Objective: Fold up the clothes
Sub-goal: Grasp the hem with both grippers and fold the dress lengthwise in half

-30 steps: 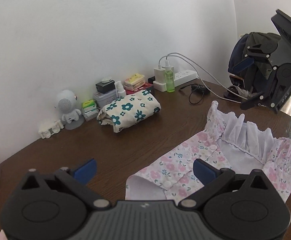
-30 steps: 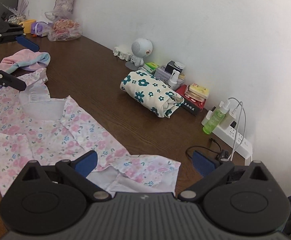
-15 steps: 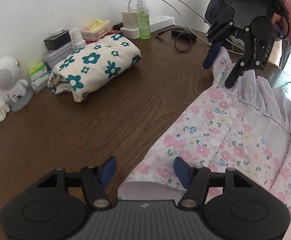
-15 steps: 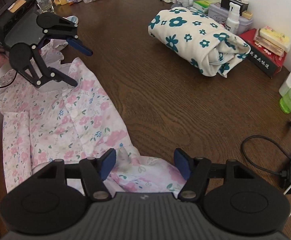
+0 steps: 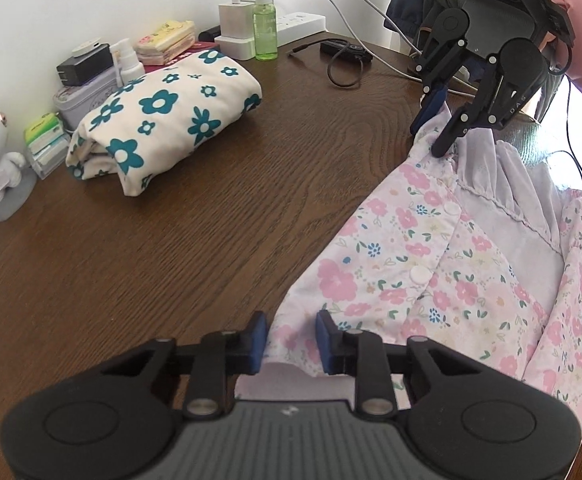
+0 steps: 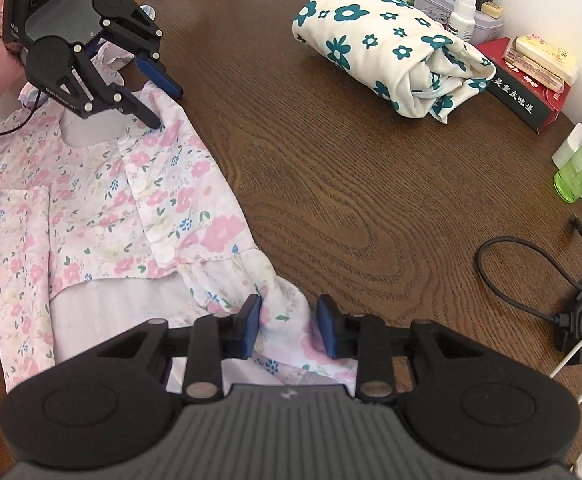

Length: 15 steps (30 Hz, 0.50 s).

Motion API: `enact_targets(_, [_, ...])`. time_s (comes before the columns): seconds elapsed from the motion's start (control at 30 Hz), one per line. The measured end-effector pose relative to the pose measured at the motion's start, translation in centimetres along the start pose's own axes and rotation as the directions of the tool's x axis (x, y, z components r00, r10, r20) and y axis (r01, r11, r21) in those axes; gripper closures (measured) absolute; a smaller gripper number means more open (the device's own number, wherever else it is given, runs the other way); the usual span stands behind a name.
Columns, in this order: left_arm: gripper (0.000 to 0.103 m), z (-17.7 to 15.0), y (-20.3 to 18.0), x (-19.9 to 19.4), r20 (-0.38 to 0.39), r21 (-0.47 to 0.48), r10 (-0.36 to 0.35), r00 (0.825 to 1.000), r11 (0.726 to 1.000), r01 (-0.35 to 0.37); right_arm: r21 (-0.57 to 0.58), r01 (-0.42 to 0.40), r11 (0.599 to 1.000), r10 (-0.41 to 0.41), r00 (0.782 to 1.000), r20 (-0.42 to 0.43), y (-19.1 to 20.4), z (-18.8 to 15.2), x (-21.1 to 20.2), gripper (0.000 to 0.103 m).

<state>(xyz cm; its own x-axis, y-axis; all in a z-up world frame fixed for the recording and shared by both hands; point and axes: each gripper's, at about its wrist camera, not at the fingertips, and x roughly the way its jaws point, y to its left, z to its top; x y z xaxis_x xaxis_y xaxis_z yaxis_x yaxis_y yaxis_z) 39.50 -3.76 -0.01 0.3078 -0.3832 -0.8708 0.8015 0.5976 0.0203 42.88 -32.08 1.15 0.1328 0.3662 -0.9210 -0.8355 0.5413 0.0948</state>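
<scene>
Left claw (image 5: 291,342) and right claw (image 6: 287,326) each straddle an edge of the pink floral shirt (image 5: 431,264), jaws narrowed but not yet pinching. Spread on the tabletop (image 5: 211,216), it looks light, limp, best gripped at hem and collar corners.

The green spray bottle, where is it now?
In the left wrist view, the green spray bottle stands at the table's far edge by the wall, beside the white charger.
</scene>
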Motion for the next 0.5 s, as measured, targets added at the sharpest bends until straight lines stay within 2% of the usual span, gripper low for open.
enact_targets(0.03, [0.092, 0.1, -0.1, 0.0, -0.008, 0.001, 0.005, 1.000, 1.000, -0.005, -0.009, 0.008, 1.000, -0.008, 1.000, -0.006, 0.2, 0.0, 0.0, 0.082])
enact_targets(0.13, [0.099, 0.5, -0.8, 0.1, -0.032, 0.015, 0.034, 0.999, 0.999, -0.033, -0.051, 0.036, 0.998, -0.038, 0.999, -0.025, 1.2, 0.4, 0.2, 0.091])
enact_targets(0.27, [0.101, 0.4, -3.5, -0.1, -0.019, 0.123, 0.148, 0.989, 0.982, -0.145, -0.106, 0.088, 0.990, -0.092, 0.995, -0.032, 2.7, 0.7, 0.3, 0.094])
enact_targets(0.33, [0.101, 0.1, -4.4, -0.8, 0.021, 0.131, 0.180, 0.984, 0.975, -0.181, -0.111, 0.108, 0.988, -0.110, 0.994, -0.012, 3.3, 0.5, -0.2, 0.095])
enact_targets(0.4, [0.102, -0.2, -5.3, -1.6, 0.061, 0.139, 0.211, 0.976, 0.966, -0.218, -0.124, 0.161, 0.979, -0.159, 0.987, 0.025, 4.2, -0.1, -0.9, 0.098])
enact_targets(0.43, [0.102, -0.4, -5.9, -2.2, 0.098, 0.152, 0.242, 0.965, 0.955, -0.255, -0.133, 0.191, 0.972, -0.187, 0.981, 0.048, 4.9, -0.5, -1.3, 0.099])
enact_targets(0.5, [0.102, -1.2, -7.7, -3.3, 0.174, 0.185, 0.327, 0.929, 0.915, -0.357, -0.159, 0.267, 0.950, -0.253, 0.962, 0.107, 6.5, -1.4, -2.3, 0.099])
